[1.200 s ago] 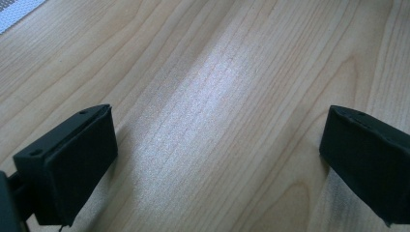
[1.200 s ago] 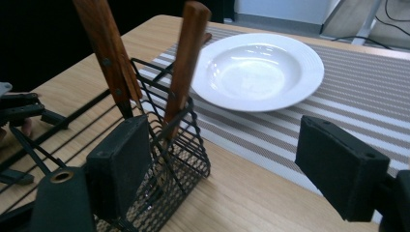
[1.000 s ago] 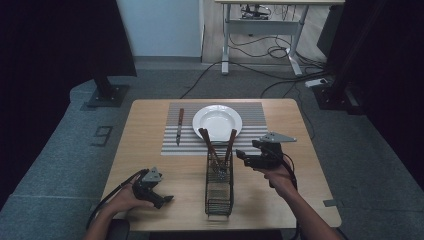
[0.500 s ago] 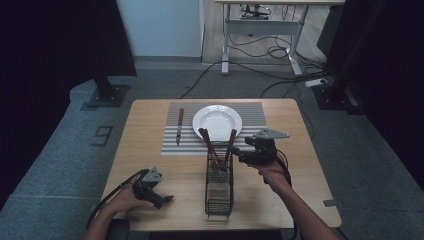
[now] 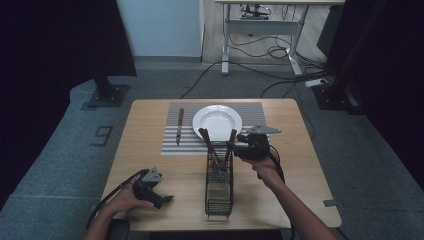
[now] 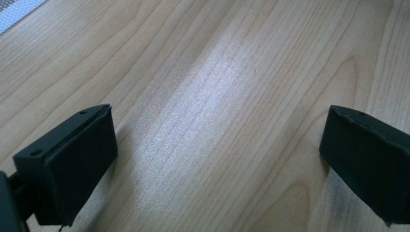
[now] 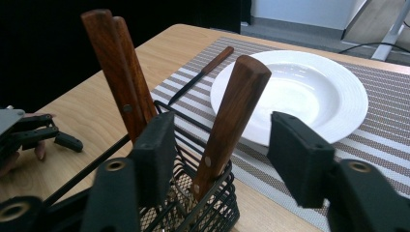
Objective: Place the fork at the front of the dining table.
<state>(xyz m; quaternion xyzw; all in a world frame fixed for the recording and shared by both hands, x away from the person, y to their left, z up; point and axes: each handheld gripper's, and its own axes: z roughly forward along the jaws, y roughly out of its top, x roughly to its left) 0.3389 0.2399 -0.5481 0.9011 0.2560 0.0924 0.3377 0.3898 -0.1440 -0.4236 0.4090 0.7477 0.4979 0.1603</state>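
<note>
I've got the right gripper (image 5: 239,145) up at the far end of the black wire caddy (image 5: 219,186), mid-table. Jaws spread wide, w/ nothing clamped. In the right gripper view the jaws straddle one wooden handle (image 7: 231,121) that leans out of the caddy's far compartment; handle sits between the pads (image 7: 300,154) but I see gaps both sides, so no contact. Two more wooden handles (image 7: 118,67) stand close together in the same compartment, tilted the other way, just left of my left jaw.

Past the caddy: white plate (image 5: 217,121) on the striped placemat (image 5: 170,146), empty. A knife (image 5: 179,125) w/ wooden handle lies flat on the mat's left part, beside the plate, not touching it.

Left gripper (image 5: 159,196) is low at the near-left part of the table (image 5: 140,145), held in the left hand (image 5: 125,200), well apart from the caddy. Left gripper view: jaws wide apart, bare wood between them, a corner of the mat top left (image 6: 14,9). Looks resting on or just over the surface, can't tell which.
</note>
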